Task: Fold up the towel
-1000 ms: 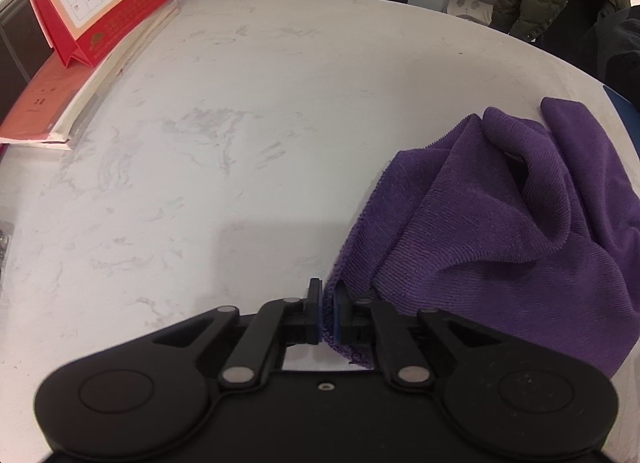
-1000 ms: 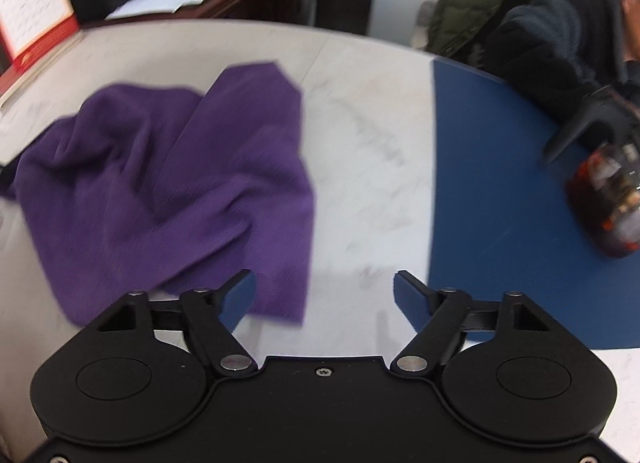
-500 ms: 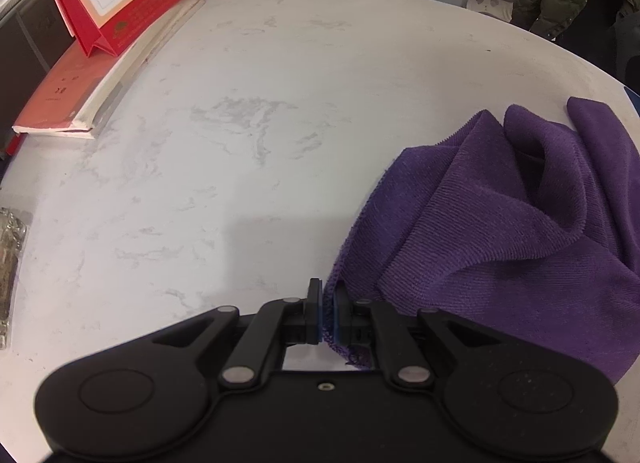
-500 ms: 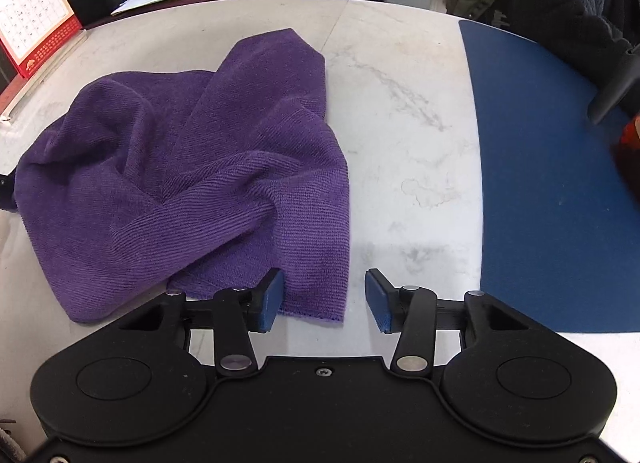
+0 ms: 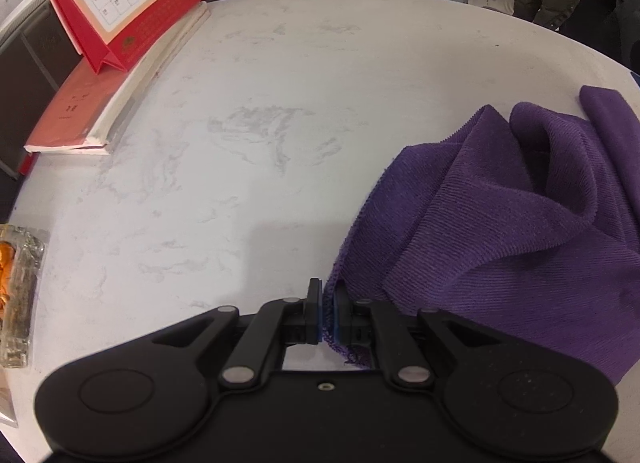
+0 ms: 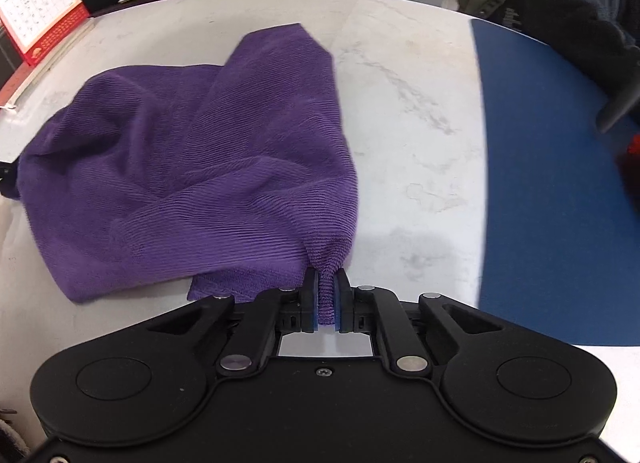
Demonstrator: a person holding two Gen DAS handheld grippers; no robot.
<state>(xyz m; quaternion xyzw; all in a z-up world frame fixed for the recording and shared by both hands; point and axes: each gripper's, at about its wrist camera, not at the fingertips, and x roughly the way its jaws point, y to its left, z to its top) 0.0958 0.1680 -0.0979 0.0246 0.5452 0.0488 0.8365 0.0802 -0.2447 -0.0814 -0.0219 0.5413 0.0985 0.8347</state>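
Now pinching the purple towel by its near corners, left gripper and right gripper fingers pressed tight, apparently ready to spread it across the pale surface for folding.

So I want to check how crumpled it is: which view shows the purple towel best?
The right wrist view: nearly the whole purple towel lies bunched on the white table, one corner pinched by the right gripper. The left wrist view shows only its left part, its edge in the left gripper.
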